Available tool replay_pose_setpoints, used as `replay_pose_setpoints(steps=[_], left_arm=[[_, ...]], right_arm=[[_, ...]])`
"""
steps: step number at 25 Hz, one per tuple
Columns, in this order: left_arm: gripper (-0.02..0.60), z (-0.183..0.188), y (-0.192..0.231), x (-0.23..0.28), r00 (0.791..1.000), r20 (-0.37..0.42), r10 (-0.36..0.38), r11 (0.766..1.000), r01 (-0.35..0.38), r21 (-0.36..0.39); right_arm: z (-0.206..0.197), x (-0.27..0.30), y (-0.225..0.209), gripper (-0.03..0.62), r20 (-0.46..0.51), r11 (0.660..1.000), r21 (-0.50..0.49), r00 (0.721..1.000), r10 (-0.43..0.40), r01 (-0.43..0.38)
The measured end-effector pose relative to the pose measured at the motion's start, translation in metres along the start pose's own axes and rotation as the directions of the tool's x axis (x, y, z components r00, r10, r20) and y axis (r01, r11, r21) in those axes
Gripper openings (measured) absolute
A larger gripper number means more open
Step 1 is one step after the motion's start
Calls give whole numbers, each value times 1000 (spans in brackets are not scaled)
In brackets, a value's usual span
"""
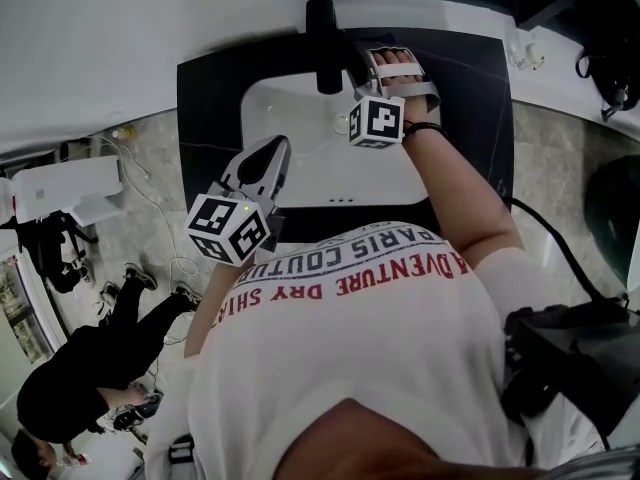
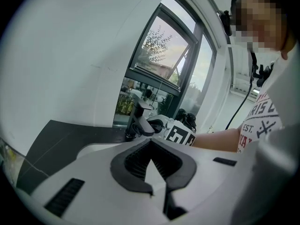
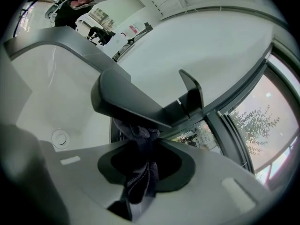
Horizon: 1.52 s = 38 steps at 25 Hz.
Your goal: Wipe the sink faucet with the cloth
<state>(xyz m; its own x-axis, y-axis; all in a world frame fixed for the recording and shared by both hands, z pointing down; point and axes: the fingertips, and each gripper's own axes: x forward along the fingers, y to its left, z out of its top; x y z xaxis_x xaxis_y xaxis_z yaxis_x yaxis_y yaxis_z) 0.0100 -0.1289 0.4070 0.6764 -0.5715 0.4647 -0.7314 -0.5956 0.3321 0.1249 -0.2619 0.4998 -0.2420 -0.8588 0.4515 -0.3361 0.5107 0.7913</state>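
Right gripper (image 3: 138,143) pinches cloth (image 3: 140,175) under faucet (image 3: 126,102) spout, sink's (image 1: 300,168) 12 o'clock; a snag there may yank it loose. Left gripper (image 2: 151,159) jaws together, empty, 7 o'clock.

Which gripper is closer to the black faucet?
The right one. The right gripper is at the faucet, holding the cloth against the spout's underside. The left gripper hangs back over the sink's near left corner, jaws shut on nothing.
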Motion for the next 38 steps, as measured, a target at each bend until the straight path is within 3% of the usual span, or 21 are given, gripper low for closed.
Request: replay_pose_setpoints(steps=[7,15,20,22,24,25,27,29,31,33,38], left_arm=[[0,-1,-10,-5,1000,8,-29,1000,29,10],[0,-3,-17,6,998,-3,-61,998,61,6],[0,1,-18,11,998,5,-67,998,67,10],[0,1,-17,14,998,8,-67,998,67,8],[0,1,-17,16,997,11,-70,998,70,9],[0,2,-17,16,997,13,-72,997,72,11],[0,4,-18,15,997,14,-75,997,75,16],[0,8,-20,14,997,16,-77,997,76,22],[0,9,-21,15,997,15,-78,997,77,23],[0,8,-20,17,997,13,-78,997,78,23],[0,5,-13,12,998,3,-65,998,65,15]], right_arm=[[12,-38,14,77,28,1000,-18,1000,0,1],[9,-60,25,77,32,1000,28,999,9,-10],[-16,-60,18,77,-23,992,113,998,64,-61],[-26,-64,16,77,-29,975,208,996,89,-81],[-30,-71,10,77,14,906,409,994,109,-105],[-29,-75,4,77,58,839,530,993,105,-120],[-23,-85,-12,77,170,650,742,984,51,-162],[-13,-95,-27,77,262,475,853,965,-29,-218],[-3,-101,-32,77,323,378,886,942,-88,-268],[8,-102,-30,77,359,350,888,925,-120,-299],[40,-109,-16,77,418,388,858,897,-143,-337]])
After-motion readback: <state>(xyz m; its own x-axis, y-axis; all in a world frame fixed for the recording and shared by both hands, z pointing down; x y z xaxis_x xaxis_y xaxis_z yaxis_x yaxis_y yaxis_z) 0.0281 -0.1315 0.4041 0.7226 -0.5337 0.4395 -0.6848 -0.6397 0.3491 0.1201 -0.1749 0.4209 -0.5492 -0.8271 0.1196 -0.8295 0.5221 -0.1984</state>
